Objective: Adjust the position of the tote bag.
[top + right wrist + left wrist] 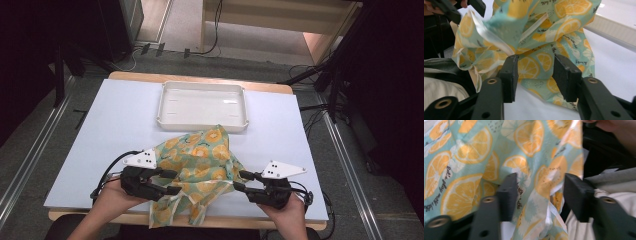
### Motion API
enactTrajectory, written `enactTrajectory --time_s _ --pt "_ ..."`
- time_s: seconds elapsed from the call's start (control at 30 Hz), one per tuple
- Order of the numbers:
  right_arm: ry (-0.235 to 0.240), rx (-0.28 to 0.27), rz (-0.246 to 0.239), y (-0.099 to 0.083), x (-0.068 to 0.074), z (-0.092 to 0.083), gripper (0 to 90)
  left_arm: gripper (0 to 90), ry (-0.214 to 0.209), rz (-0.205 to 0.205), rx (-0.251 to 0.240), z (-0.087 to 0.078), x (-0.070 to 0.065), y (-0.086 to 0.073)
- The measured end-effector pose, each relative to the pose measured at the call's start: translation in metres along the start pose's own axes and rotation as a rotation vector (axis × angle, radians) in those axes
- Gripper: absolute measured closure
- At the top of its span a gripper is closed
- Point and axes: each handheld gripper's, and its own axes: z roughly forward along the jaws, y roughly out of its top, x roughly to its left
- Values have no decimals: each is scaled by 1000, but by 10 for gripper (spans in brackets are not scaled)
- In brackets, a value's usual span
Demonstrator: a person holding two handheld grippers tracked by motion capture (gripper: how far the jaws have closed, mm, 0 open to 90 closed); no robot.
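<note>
Lemon-print teal fabric bag (200,165) flanked by two claws
Left claw (172,182) – jaws parted, cloth between, unclamped; right claw (240,181) – jaws wide, cloth just ahead, ungripped.

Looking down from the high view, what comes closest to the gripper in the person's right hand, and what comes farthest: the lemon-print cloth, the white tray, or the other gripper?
From the right gripper:
1. Lemon-print cloth: right at its jaw tips, bunched on the table's near side.
2. Left gripper: across the cloth, toward the left.
3. White tray: farthest, at the table's far side.
</note>
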Motion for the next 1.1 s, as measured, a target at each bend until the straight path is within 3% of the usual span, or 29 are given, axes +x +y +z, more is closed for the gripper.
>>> enactTrajectory --time_s 0.03,0.1,0.23,0.33,0.47,0.57,0.7,0.73,0.77,0.87,1.03,1.1 --pt "2 -1 -1 0 1 1 548 577 -13 -21 -3 0 1 0" --pt "2 6 -4 -1 1 3 525 738 -23 -25 -17 1 2 -1" --pt "9 7 -1 -1 1 3 512 891 4 -14 5 2 3 -1" --pt "21 0 -6 0 3 4 508 900 22 -28 15 3 7 1" --pt "34 -12 -15 5 8 2 507 900 39 -42 -34 -3 13 10" --pt "36 -23 -26 10 11 2 506 900 53 -36 -39 -4 14 16" --pt "72 -31 -55 17 12 3 463 900 63 -16 -46 -4 16 28" --pt "108 -35 -79 20 13 2 416 900 74 -13 -50 -4 18 33" --pt "116 -33 -89 21 13 2 409 900 74 -13 -50 -4 18 33" --pt "137 -42 -95 26 16 0 375 900 83 -13 -56 -5 22 40" --pt "120 -30 -94 30 20 10 341 900 102 3 -63 -7 22 47" --pt "111 -9 -78 32 17 24 368 900 112 -1 -80 -12 25 49"
